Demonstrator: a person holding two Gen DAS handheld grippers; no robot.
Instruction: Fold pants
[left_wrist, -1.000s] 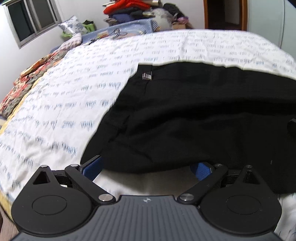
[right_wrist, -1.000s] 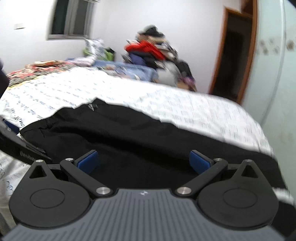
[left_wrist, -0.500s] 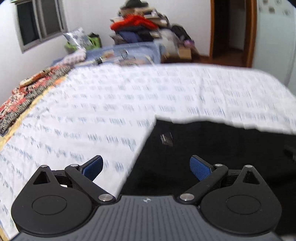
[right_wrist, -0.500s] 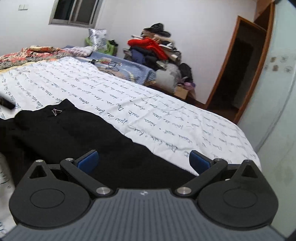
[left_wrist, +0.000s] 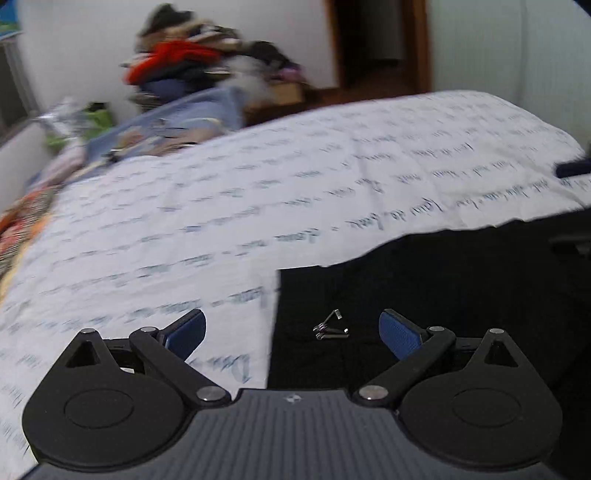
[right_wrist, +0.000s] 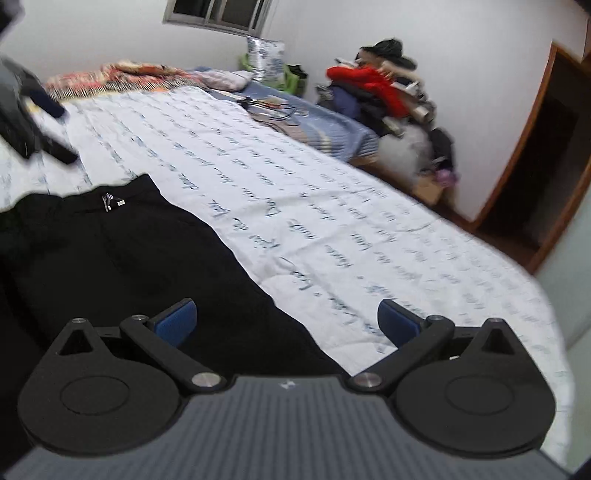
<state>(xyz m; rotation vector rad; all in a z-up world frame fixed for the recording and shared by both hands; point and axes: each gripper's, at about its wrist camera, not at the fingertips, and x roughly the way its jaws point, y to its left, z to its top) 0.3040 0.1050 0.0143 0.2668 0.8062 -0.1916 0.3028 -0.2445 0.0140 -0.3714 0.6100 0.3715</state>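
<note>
**Black pants flat on the bed, both claws wide and empty**

Black pants (left_wrist: 424, 295) spread flat on the white bedsheet (left_wrist: 258, 192) with blue script print. Seen from the left claw (left_wrist: 291, 330): jaws wide apart, nothing between them, blue pads (left_wrist: 186, 332) hovering over a squared corner of the pants. Left pad over bare sheet, right pad over black cloth, the straight fabric edge running up between the two. Small metal clasp (left_wrist: 330, 328) on the cloth, just inside the right pad. More dark fabric stretching off to the right of this claw, toward the frame edge.

Seen from the right claw (right_wrist: 286, 319): likewise spread wide, gripping nothing. Left pad above black fabric, right pad above sheet, the long edge of the pants passing diagonally between them and under the claw body. Same clasp (right_wrist: 112, 203) far ahead and to the left, near the distant corner of the garment. Part of the other tool, dark and blurred, at the far left edge beyond that corner.

Ahead of both claws, past the bed: pile of clothes (right_wrist: 373, 92) with a red garment on top against the white wall, blue bedding (right_wrist: 325, 125) beside it, patterned red blanket (right_wrist: 118, 75) to the far left, window (right_wrist: 218, 14) high on the wall, wooden door frame (right_wrist: 535, 147) to the right.
</note>
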